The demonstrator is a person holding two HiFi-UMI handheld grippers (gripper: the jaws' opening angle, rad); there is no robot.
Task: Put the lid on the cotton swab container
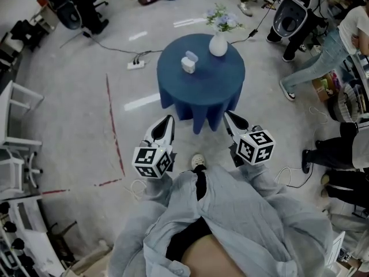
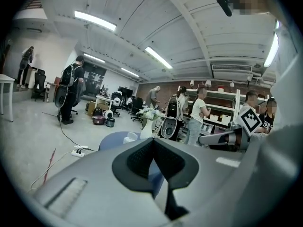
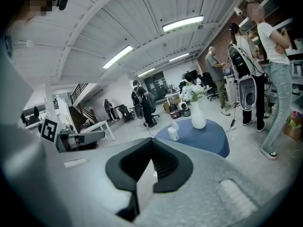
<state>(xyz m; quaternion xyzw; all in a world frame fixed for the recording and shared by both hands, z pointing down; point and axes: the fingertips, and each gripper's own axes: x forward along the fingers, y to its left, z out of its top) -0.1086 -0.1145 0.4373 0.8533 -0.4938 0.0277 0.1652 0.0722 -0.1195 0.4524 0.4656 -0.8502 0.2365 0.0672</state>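
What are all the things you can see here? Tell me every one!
Table: one, round, blue cloth, on the floor ahead.
Vase: one, white, with pale flowers, on the table's far side.
Cotton swab container: one, white, on the table, left of the vase.
Lid: one, white, just behind the container; too small to tell if attached.
Power strip: one, white, on the floor left of the table.
Red tape line: one, on the floor at left.
People: several, at the right edge.
Left gripper: grey, jaws together, empty, short of the table.
Right gripper: grey, jaws together, empty, short of the table.
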